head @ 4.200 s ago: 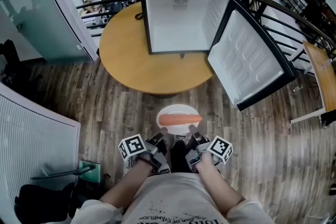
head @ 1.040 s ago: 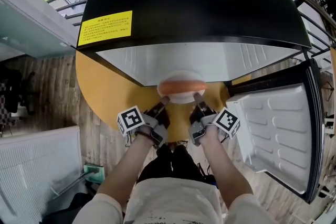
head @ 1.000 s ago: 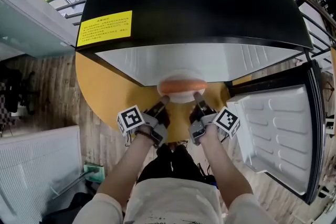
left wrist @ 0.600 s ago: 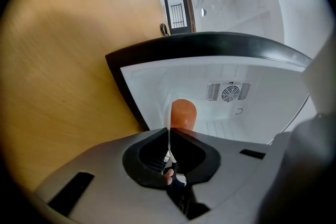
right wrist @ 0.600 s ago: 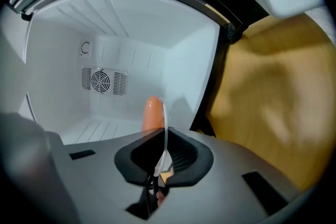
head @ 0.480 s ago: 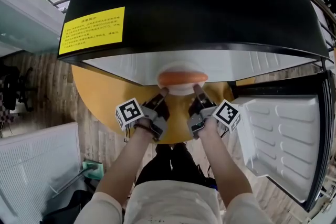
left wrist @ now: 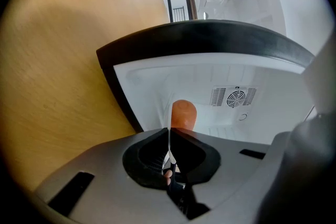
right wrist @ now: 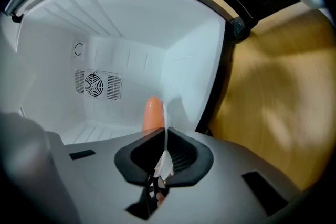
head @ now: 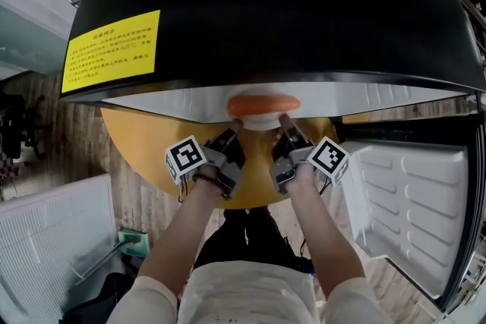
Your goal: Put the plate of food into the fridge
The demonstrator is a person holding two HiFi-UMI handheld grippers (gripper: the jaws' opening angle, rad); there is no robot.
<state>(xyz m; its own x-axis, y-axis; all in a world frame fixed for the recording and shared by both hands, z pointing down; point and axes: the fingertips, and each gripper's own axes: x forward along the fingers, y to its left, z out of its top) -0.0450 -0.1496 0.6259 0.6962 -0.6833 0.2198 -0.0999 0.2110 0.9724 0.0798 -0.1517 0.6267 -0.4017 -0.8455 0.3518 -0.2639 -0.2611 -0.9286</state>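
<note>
The left gripper point(head: 234, 134) and the right gripper point(head: 284, 125) each had the fingers clenched on the rim of the plate of food point(head: 262, 117), which was half inside the open fridge point(head: 288, 4). Setting it down and releasing remained, I judged.

Black fridge casing point(head: 288, 4): smooth, semi-gloss, with broad soft reflections. Yellow label point(head: 112, 49) on it: matt, paper-like. White fridge lining point(right wrist: 121, 60): smooth moulded plastic, ribbed floor. Round table point(left wrist: 52, 60): light wood grain, satin. Thin white plate point(head: 262, 120): glossy. Orange sausage point(head: 263, 103): slick, shiny. Plank floor point(head: 64, 140): matt, grained wood.
</note>
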